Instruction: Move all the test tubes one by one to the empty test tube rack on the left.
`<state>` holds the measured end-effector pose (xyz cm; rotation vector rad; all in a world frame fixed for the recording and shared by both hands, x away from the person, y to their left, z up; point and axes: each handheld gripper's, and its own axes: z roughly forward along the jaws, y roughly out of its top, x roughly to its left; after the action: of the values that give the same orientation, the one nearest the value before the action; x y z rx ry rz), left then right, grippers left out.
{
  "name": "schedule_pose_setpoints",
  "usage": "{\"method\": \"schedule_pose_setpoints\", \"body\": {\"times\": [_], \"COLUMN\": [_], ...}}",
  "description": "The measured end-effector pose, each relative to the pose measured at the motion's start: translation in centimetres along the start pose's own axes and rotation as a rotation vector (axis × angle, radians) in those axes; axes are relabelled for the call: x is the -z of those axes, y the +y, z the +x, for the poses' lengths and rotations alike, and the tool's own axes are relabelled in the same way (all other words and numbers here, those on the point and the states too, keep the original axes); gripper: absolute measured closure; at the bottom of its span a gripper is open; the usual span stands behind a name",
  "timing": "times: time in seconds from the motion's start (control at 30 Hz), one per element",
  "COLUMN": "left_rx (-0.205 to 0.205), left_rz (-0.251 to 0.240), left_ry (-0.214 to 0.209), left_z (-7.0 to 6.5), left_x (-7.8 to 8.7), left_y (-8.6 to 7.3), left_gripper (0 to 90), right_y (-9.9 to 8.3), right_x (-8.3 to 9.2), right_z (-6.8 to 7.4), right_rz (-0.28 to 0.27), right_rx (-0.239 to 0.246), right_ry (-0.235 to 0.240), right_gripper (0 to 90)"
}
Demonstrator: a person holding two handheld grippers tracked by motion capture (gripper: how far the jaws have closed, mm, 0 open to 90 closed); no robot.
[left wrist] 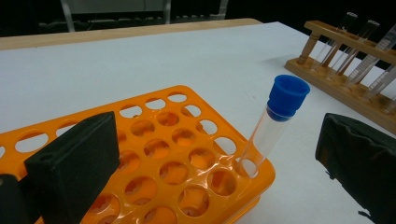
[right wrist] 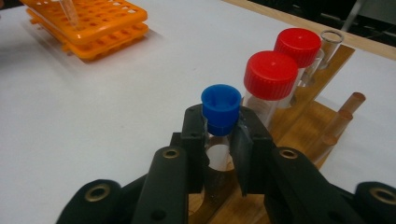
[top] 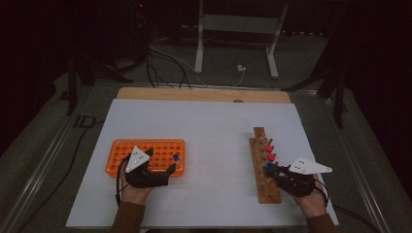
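Right gripper clamped on blue-capped tube, seated in wooden rack. Two red-capped tubes just beyond the jaws. Left gripper wide open, holding nothing, over orange rack; one blue-capped tube already there. Transfer barely begun, apparently.

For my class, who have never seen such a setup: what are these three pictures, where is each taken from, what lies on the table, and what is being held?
A person holds a hand-operated gripper in each hand. The high view looks down on the white table; the other two views come from cameras riding on each gripper. The left gripper is open beside an orange rack, where one blue-capped tube stands. The right gripper is shut on another blue-capped tube standing in a wooden rack, next to two red-capped tubes.
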<state>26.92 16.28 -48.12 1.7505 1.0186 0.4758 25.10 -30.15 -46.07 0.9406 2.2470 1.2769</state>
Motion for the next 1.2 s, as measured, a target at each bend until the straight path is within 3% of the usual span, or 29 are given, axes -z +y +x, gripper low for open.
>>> {"method": "schedule_pose_setpoints", "body": {"times": [0.57, 0.97, 1.2], "left_rx": [-0.005, -0.005, -0.037], "left_rz": [-0.002, -0.011, -0.026], "left_ry": [0.001, -0.005, -0.003], "left_z": [0.0, -0.2, -0.8], "left_x": [0.1, 0.2, 0.6], "left_y": [0.0, 0.2, 0.8], "left_gripper": [0.3, 0.3, 0.3], "right_y": [1.2, 3.8, 5.3], "right_x": [1.7, 3.6, 4.0], "right_z": [-0.1, -0.4, -0.4], "right_rz": [-0.035, -0.081, -0.094], "right_rx": [0.004, 0.005, 0.012], "right_ry": [0.007, 0.013, 0.024], "right_gripper": [77.4, 77.4, 77.4]}}
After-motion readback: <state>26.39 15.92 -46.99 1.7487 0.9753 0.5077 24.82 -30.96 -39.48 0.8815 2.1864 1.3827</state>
